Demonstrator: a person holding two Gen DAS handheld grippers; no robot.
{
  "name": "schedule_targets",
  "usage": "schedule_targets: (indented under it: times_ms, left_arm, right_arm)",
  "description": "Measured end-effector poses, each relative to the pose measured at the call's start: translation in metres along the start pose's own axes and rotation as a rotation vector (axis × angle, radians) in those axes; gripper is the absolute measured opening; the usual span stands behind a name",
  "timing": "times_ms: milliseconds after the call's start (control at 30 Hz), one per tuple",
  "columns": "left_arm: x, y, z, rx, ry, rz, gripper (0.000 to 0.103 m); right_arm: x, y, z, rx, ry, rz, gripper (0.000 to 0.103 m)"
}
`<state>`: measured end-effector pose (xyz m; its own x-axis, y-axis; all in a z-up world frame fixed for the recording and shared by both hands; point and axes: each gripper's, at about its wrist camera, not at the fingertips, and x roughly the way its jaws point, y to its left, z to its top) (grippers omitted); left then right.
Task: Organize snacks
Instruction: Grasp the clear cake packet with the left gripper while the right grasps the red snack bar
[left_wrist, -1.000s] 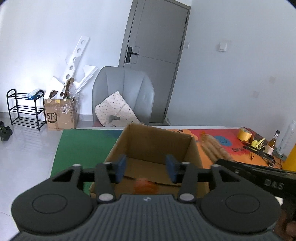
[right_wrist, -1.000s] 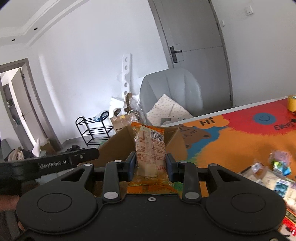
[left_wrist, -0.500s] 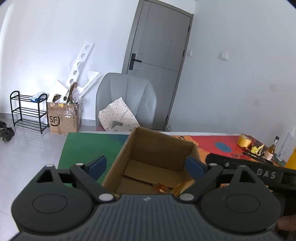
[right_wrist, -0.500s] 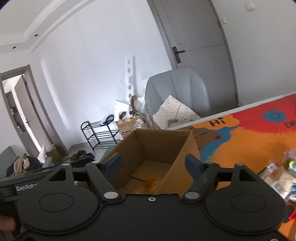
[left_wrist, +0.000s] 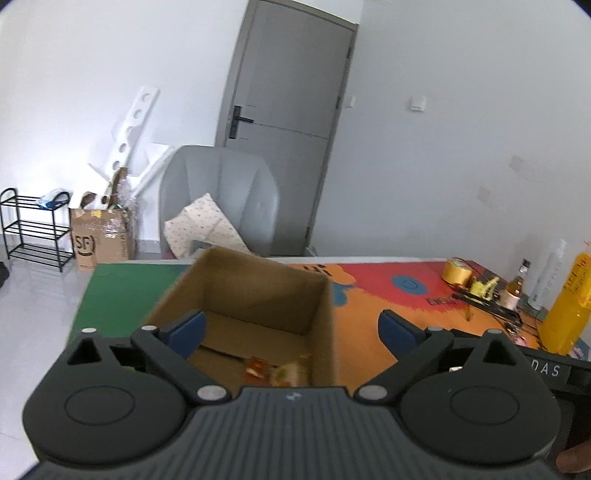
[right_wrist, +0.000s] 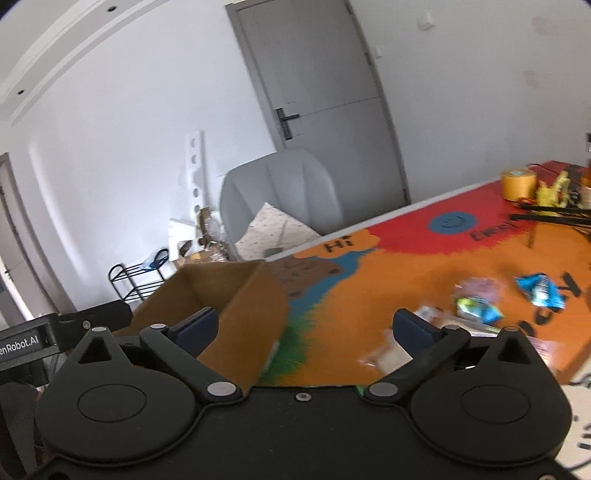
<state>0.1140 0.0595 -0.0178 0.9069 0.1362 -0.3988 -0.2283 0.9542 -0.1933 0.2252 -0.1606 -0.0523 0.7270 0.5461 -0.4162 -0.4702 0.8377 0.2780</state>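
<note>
On the table: a colourful mat (left_wrist: 369, 295) in green, orange, red and blue covers the top, and an open cardboard box (left_wrist: 258, 291) stands on it near the green end.
Box contents: two orange-wrapped snack packets (left_wrist: 275, 369) lie on the box floor against its near right corner; they are blurred, so the print cannot be read.
Left gripper (left_wrist: 291, 328): its jaws are opening and already stand wide apart, nothing between the blue pads; the left pad sits in front of the box's interior, the right pad in front of the orange part of the mat beyond the box's right wall.
Right gripper (right_wrist: 306, 328): its jaws are opening too, spread wide and empty; it points past the box's right wall toward the mat, with its left pad in front of that wall.
Loose snacks (right_wrist: 480, 306): a scatter of small packets, blue, green and pale, lies on the orange area of the mat, well apart from the box; motion blur hides their details.
Far end of the table: a roll of yellow tape (left_wrist: 457, 269), a small brown bottle (left_wrist: 515, 288), a white bottle (left_wrist: 550, 273) and a tall yellow container (left_wrist: 569, 306).
Behind the table: a grey chair (left_wrist: 221, 192) holding a spotted cushion (left_wrist: 203, 225), a grey door (left_wrist: 291, 125), a cardboard carton (left_wrist: 101, 236) on the floor and a black wire rack (left_wrist: 29, 229) beside it.
Person: a fingertip (left_wrist: 574, 459) shows at the lower right edge of the left wrist view.
</note>
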Motion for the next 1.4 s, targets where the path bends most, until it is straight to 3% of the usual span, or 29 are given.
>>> schedule_targets:
  times_ms: [933,1033,1100,1200,1400]
  left_arm:
    - [0.023,-0.081,-0.029,0.071,0.166,-0.17,0.099]
    - [0.032,-0.09,-0.037,0.074,0.196,-0.17,0.099]
    - [0.037,-0.095,-0.042,0.077,0.214,-0.17,0.099]
    - [0.045,-0.103,-0.049,0.088,0.233,-0.163,0.099]
    - [0.063,-0.115,-0.062,0.099,0.283,-0.142,0.099]
  right_arm:
    - [-0.055,-0.096,-0.023,0.085,-0.01,-0.148,0.102]
    - [-0.05,-0.102,-0.029,0.08,0.003,-0.152,0.095]
    - [-0.045,-0.107,-0.032,0.085,0.006,-0.168,0.08]
    - [-0.037,-0.117,-0.035,0.122,0.027,-0.171,0.066]
    - [-0.022,-0.126,-0.039,0.133,0.036,-0.15,0.06]
